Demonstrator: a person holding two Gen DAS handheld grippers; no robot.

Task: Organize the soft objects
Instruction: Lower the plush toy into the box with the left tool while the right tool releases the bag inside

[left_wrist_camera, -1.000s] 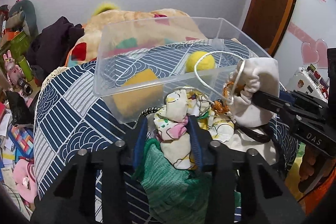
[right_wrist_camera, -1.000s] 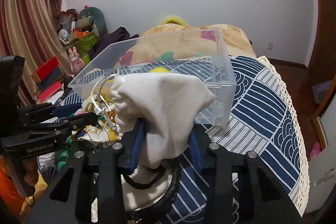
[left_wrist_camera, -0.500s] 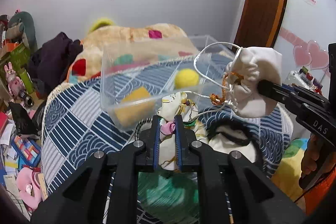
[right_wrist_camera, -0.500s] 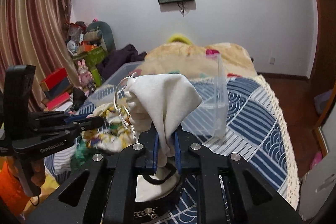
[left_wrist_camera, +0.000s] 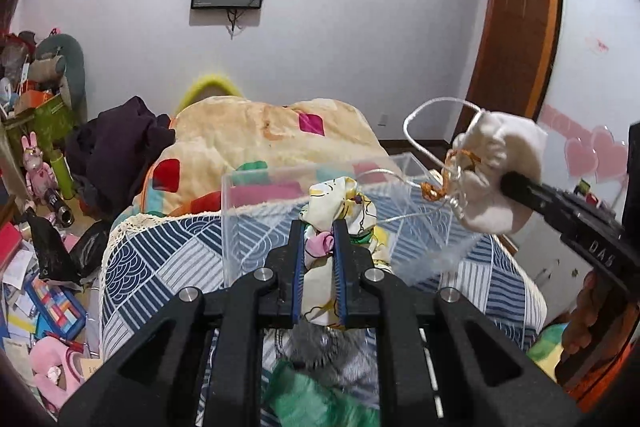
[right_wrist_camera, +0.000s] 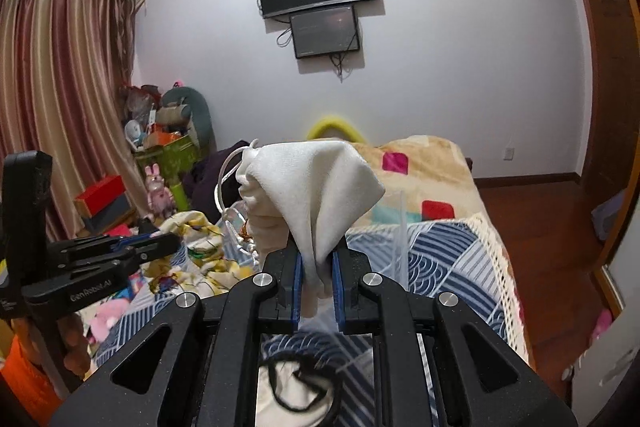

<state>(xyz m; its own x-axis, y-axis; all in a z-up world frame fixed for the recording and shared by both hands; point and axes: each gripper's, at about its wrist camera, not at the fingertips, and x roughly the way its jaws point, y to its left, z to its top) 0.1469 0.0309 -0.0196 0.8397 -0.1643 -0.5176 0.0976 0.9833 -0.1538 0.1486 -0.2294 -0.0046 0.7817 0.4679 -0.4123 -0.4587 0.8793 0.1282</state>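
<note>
My left gripper (left_wrist_camera: 318, 227) is shut on a printed yellow-and-white cloth (left_wrist_camera: 340, 205) and holds it up above the bed. My right gripper (right_wrist_camera: 316, 259) is shut on a cream drawstring pouch (right_wrist_camera: 312, 187) with a white cord loop, also lifted. In the left wrist view the pouch (left_wrist_camera: 500, 171) hangs at the right, level with the cloth. A clear plastic bin (left_wrist_camera: 280, 211) stands on the blue patterned bedspread (left_wrist_camera: 160, 259) just beyond both. In the right wrist view the cloth (right_wrist_camera: 192, 231) and left gripper (right_wrist_camera: 172, 241) are at the left.
A green knit item (left_wrist_camera: 312, 403) and a white item with a black cord (right_wrist_camera: 292, 387) lie on the bed below the grippers. A patchwork quilt (left_wrist_camera: 260, 131) covers the far bed. Toys and boxes (left_wrist_camera: 40, 267) clutter the floor at left. A wooden door (left_wrist_camera: 516, 59) is at right.
Both grippers have closed on their items and lifted them off the bed. The bin now sits lower and farther in both views.
</note>
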